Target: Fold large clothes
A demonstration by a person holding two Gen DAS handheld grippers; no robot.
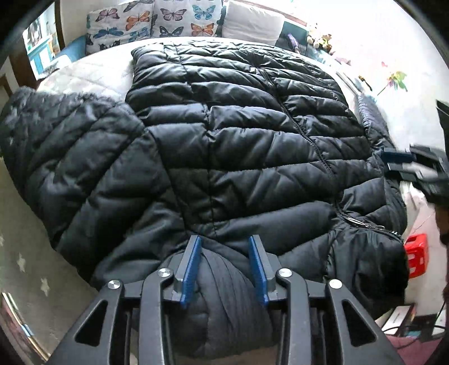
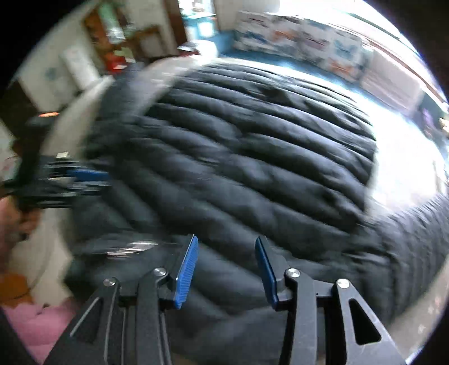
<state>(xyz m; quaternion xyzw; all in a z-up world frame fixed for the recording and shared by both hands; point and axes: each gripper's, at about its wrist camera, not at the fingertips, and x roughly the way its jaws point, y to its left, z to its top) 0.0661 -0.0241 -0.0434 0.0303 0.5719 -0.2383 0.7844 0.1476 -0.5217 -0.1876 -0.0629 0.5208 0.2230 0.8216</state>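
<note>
Lying spread across the white bed (image 1: 92, 75) is a black puffer jacket (image 1: 238, 134), butterfly pillows (image 1: 157, 19) beyond it. The left gripper (image 1: 224, 266) is pinching a bunched fold of the jacket between its blue pads. The right gripper (image 2: 224, 269) is hanging partly open above the quilting, gripping nothing
</note>
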